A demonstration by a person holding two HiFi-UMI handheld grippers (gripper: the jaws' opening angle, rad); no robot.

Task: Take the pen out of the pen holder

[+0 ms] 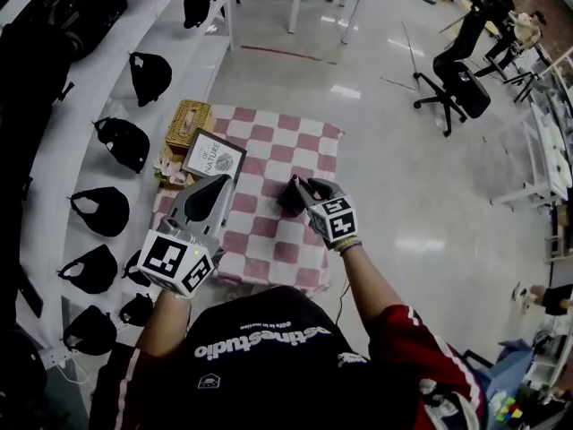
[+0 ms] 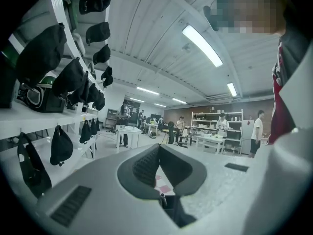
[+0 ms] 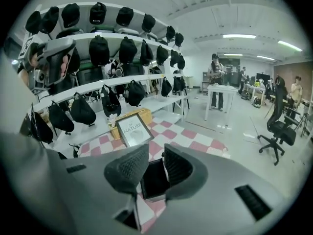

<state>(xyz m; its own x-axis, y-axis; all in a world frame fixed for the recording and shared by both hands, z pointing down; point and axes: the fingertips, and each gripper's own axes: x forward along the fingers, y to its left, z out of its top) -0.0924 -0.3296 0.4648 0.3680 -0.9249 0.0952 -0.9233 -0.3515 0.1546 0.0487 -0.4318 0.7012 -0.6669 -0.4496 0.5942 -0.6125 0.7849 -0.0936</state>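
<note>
A black pen holder [image 1: 288, 200] stands on the pink-and-white checked cloth [image 1: 269, 245]. My right gripper [image 1: 300, 189] is right at it. In the right gripper view the jaws of that gripper [image 3: 155, 153] stand apart, and the holder [image 3: 152, 180] shows in the gap between them. A pale slim strip lies along the right pad's inner face; I cannot tell whether it is the pen. My left gripper [image 1: 218, 179] hovers over the cloth's left side, away from the holder. In the left gripper view its [image 2: 159, 148] pad tips meet with nothing between them.
A framed print [image 1: 213, 158] [image 3: 133, 129] leans against a wicker basket [image 1: 188, 122] at the cloth's far left. White shelves with several black caps [image 1: 121, 141] run along the left. An office chair [image 1: 457, 83] stands on the floor far right.
</note>
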